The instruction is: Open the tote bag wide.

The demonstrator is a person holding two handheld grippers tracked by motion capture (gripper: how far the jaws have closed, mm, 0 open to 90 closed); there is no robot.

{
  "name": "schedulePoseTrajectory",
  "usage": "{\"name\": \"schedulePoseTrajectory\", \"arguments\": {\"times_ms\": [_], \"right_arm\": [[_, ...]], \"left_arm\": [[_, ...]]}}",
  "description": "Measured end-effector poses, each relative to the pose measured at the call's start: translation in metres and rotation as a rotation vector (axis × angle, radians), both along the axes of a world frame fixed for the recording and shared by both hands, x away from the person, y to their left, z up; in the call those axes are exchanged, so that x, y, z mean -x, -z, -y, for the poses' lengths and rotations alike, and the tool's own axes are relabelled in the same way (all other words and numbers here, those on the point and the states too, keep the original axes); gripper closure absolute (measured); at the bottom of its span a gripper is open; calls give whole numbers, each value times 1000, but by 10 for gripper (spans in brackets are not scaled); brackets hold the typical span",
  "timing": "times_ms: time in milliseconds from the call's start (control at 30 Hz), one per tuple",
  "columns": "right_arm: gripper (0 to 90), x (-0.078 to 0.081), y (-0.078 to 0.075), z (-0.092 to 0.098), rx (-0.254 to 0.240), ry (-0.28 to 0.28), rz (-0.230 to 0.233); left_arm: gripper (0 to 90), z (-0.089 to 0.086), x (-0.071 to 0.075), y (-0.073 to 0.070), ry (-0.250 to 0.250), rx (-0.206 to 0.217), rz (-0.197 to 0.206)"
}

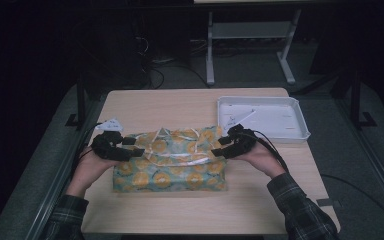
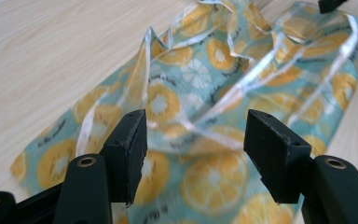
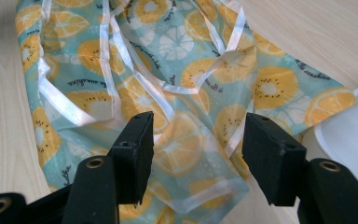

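1. Your fabric piece [image 1: 170, 162] lies roughly at the middle of the counter [image 1: 190, 105], spread fairly flat with its upper edge rumpled. It is a thin printed cloth, teal with orange and kiwi slices, and pale ribbon straps [image 1: 180, 156] cross loosely over it.
2. Your left gripper [image 1: 130, 148] sits at the cloth's left end with its jaws apart; in the left gripper view the print shows between them, with nothing pinched.
3. Your right gripper [image 1: 221, 148] sits at the cloth's right end, jaws likewise apart, over the near right corner [image 3: 200, 196] of the cloth.
4. Expect the cloth to be light, limp and somewhat slick. It will sag and fold wherever you are not holding it, and a single layer may slide out of a shallow pinch.
5. Take it by a hemmed edge or a corner, where the white binding gives the jaws something thicker to bite.
6. Avoid catching a loose strap alone; it would likely lift without the body of the cloth.
7. The white tray [image 1: 300, 131] stands just beside the cloth's right end, so mind it when you move that side.
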State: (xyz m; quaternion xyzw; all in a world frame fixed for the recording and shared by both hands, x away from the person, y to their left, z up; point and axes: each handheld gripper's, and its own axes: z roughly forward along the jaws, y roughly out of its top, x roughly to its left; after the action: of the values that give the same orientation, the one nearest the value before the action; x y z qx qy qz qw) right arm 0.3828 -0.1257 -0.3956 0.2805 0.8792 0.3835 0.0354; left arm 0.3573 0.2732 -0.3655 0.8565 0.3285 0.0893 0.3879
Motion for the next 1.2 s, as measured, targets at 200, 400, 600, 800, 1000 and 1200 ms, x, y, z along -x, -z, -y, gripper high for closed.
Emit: {"name": "schedulePoseTrajectory", "arguments": {"times_ms": [200, 400, 600, 800, 1000, 1200], "right_arm": [[418, -4, -2, -9, -24, -14, 6], [411, -16, 8, -27, -14, -46, -27], [451, -19, 26, -33, 35, -74, -71], [794, -20, 33, -37, 87, -127, -43], [896, -17, 23, -34, 52, -155, 15], [897, -13, 9, -30, -2, -142, 45]], "left_arm": [[389, 13, -24, 10, 7, -20, -19], [375, 18, -35, 23, 21, -61, -47], [366, 13, -35, 33, 22, -81, -71], [363, 12, -34, 34, 25, -87, -71], [361, 17, -31, 32, 42, -64, -64], [351, 27, -29, 30, 63, -66, -64]]}}
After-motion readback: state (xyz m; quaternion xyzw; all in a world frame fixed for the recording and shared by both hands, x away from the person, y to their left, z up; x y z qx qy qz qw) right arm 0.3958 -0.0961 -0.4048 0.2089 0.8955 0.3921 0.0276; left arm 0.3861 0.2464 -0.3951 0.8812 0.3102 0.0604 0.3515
